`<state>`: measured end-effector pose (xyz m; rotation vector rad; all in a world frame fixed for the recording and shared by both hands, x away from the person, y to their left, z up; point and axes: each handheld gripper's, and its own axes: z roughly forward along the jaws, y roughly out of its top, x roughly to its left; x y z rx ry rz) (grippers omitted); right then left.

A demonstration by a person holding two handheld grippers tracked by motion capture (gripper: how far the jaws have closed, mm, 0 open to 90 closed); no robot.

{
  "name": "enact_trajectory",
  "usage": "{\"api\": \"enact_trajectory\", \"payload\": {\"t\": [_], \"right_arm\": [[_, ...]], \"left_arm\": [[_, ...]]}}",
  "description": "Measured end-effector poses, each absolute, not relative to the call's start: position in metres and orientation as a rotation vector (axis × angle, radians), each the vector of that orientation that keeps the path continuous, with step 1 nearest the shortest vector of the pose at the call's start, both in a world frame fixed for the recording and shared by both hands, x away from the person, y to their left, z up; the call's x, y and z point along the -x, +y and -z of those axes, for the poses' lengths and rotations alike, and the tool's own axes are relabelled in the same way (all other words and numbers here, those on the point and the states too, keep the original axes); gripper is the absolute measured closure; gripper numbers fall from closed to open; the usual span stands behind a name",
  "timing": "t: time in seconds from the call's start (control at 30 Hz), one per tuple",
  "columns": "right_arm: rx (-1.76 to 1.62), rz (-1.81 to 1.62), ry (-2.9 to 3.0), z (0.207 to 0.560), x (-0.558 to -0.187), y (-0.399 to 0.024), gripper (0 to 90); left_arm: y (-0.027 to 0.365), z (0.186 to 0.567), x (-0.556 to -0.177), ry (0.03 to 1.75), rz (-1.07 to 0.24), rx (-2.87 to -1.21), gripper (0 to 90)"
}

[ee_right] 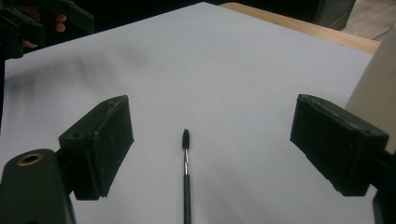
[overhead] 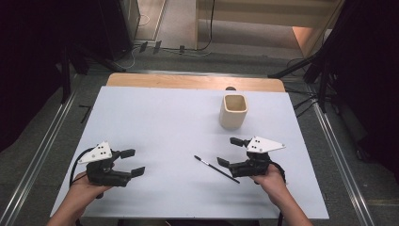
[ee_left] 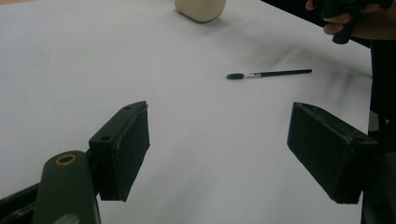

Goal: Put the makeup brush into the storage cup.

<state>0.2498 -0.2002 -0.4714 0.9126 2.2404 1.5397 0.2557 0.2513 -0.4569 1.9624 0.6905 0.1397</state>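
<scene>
Left tool (overhead: 133,163): jaws spread wide, nothing between them, hovering over the white bench (overhead: 155,117) at the near left. Well apart from everything.

Brush (overhead: 217,169): thin, black, lying flat on the bench right of centre, bristle end pointing away and left, handle end just beside the right tool. In the right gripper view it lies between the spread jaws, lengthwise along the tool's axis.

Right tool (overhead: 229,151): jaws spread, holding nothing, sitting just over the handle end of the brush.

Cup (overhead: 233,111): beige, squarish, upright, open top, beyond the right tool, near but apart.

Risks as I see them:
- Brush is slim and flat on the bench; jaws closing too high miss it, too low and the pads scrape the bench.
- Round handle may roll or pivot out on closing.
- Gripped at the very end, it will likely droop or swing.
- Cup looks light; a knock from the tool could tip it.

Count: 2 tools, 1 brush, 1 cup, 1 bench.
</scene>
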Motion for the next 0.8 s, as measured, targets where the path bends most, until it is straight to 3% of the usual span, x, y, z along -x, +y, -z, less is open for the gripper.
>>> {"api": "enact_trajectory", "payload": {"t": [0.8], "right_arm": [[-0.851, -1.462, 2.305, 0.47, -0.261, -0.161, 14.2]], "left_arm": [[0.252, 0.456, -0.256, 0.706, -0.139, -1.947, 21.4]]}}
